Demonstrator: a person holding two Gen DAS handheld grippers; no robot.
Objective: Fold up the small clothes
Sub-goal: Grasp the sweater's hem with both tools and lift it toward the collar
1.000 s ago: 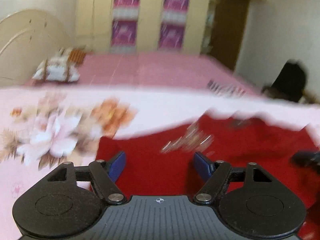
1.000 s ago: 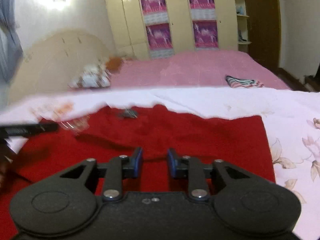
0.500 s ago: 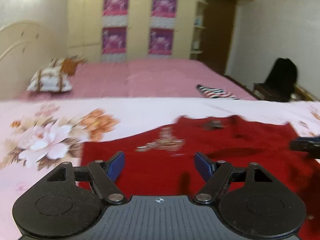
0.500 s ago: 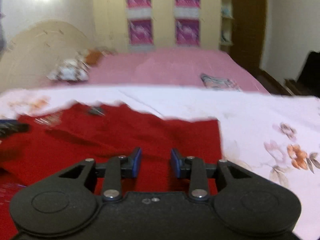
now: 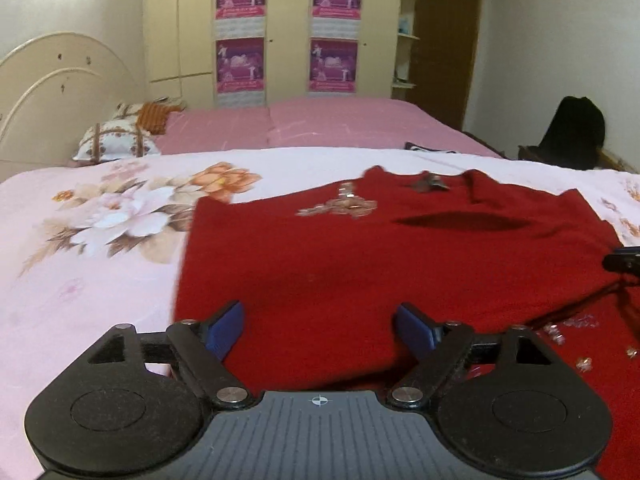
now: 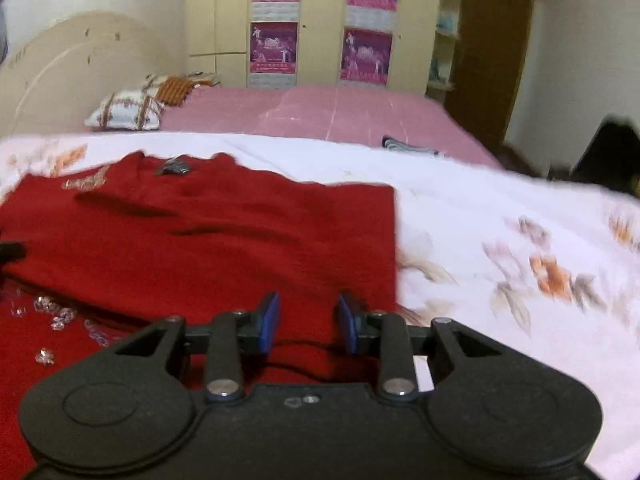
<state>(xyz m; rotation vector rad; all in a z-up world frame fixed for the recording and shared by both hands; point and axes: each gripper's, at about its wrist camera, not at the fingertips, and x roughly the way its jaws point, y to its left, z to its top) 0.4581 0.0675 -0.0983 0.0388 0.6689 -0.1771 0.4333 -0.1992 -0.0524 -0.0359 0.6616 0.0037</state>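
A red garment point(image 5: 360, 256) with sparkly beads lies on a pale floral sheet; it looks folded, with a top layer over a lower one. It also shows in the right wrist view point(image 6: 224, 240). My left gripper point(image 5: 320, 326) is wide open and empty, low over the garment's near left part. My right gripper point(image 6: 306, 322) is partly open and empty, over the garment's near right part, close to its right edge. The tip of the right gripper shows at the right of the left wrist view point(image 5: 622, 260).
The floral sheet point(image 5: 100, 240) spreads to both sides of the garment point(image 6: 520, 280). Behind it is a pink bed point(image 5: 320, 124) with a pillow point(image 5: 116, 142) and a striped cloth point(image 6: 408, 146). A dark chair point(image 5: 572, 132) stands at the right wall.
Both grippers have drawn back and lowered over the garment. The right gripper has opened slightly. The garment's top layer now lies flat and spread.
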